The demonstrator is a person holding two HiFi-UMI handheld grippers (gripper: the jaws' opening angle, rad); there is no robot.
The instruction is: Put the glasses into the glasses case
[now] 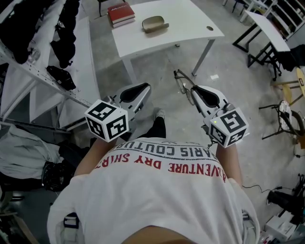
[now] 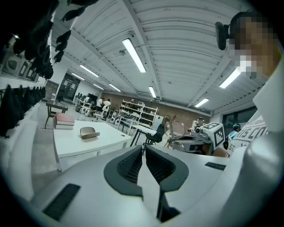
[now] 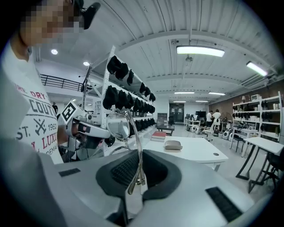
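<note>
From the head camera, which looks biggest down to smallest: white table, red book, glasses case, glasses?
1. white table
2. red book
3. glasses case
Unranked: glasses, about case-sized but nearer the camera.

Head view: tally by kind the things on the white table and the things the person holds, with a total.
Glasses: 1
Glasses case: 1
Stack of books: 1
Grippers: 2 (left gripper, right gripper)
Total: 5
</note>
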